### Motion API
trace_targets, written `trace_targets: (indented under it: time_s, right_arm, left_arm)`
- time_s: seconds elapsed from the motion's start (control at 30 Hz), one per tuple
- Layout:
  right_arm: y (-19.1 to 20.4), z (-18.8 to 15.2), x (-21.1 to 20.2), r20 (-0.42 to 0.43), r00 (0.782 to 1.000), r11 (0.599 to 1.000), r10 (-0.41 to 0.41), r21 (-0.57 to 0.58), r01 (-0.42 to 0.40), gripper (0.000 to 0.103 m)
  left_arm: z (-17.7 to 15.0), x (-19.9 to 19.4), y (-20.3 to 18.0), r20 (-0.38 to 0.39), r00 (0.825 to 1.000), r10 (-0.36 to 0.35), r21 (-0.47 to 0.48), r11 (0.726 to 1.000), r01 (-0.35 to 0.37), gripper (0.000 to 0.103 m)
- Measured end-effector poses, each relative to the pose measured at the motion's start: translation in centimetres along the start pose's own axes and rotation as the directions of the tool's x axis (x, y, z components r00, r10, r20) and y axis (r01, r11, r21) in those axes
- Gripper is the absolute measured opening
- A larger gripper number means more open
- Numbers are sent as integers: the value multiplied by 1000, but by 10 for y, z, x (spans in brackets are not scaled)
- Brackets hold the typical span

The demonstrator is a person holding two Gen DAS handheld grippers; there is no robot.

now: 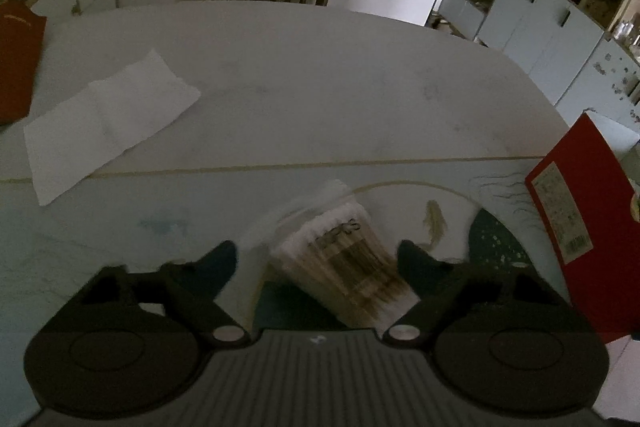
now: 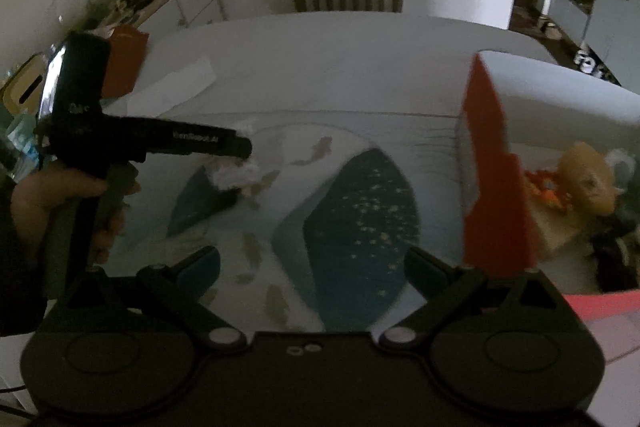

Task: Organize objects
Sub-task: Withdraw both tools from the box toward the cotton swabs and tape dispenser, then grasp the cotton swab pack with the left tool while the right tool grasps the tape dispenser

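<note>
**Swab pack may slip out of a loose left grasp**

Your left hand-held gripper is spread wide around the cotton swab pack, which sits between the fingers at 6 o'clock of the left wrist view, tilted and blurred. I cannot tell if either pad touches it. Close off-centre and the slick pack could twist or squirt out onto the worktop.

Your right hand-held gripper is also spread, holding nothing. The red box stands at 3 o'clock of the right wrist view, toys inside. Swing the pack over carelessly and you could clip its upright flap.

The paper towel lies at 10 o'clock, well apart.
</note>
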State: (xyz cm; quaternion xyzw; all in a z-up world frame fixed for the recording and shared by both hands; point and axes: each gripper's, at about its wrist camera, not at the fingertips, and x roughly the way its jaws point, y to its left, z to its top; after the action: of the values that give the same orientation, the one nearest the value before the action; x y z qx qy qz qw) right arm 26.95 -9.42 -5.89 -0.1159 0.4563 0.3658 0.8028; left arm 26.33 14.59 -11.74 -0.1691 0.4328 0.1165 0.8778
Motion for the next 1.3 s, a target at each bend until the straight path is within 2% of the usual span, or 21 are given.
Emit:
trace_targets:
  time_s: [0.1, 0.13, 0.23, 0.43, 0.47, 0.53, 0.6, 0.7, 1.07, 1.3]
  right_arm:
    - [8, 5, 13, -17, 1000, 1000, 6, -25, -6, 98]
    - [10, 7, 17, -21, 1000, 1000, 6, -31, -7, 98]
    - [16, 16, 26, -16, 1000, 998, 2, -58, -2, 97]
    - [28, 34, 50, -18, 1000, 992, 22, -120, -24, 90]
    - [31, 37, 56, -21, 999, 990, 26, -137, -28, 90]
    - [37, 40, 66, -30, 999, 986, 22, -163, -27, 82]
    - [43, 41, 78, -45, 999, 980, 17, -195, -26, 80]
    - [51, 44, 94, -62, 998, 973, 15, -228, -29, 75]
    - [72, 61, 133, -67, 998, 951, 9, -307, -30, 68]
    - [75, 71, 144, -59, 998, 944, 25, -326, -43, 68]
  left_arm:
    - [-1, -2, 7, 9, 999, -48, -16, 999, 48, 65]
    - [-1, -3, 9, 13, 998, -64, -13, 998, 64, 57]
    - [-3, -9, 14, 27, 995, -96, 13, 995, 96, 40]
    - [-6, -14, 34, 34, 984, -177, -7, 984, 178, 25]
    - [-7, -14, 37, 38, 982, -184, -12, 983, 185, 24]
    - [-9, -16, 44, 39, 981, -188, -34, 981, 189, 22]
    - [-11, -20, 51, 48, 983, -176, -52, 983, 178, 20]
    - [-15, -24, 62, 64, 985, -158, -81, 983, 163, 11]
    - [-28, -30, 91, 92, 990, -110, -172, 977, 124, 9]
    - [-29, -31, 94, 74, 988, -137, -173, 974, 148, 11]
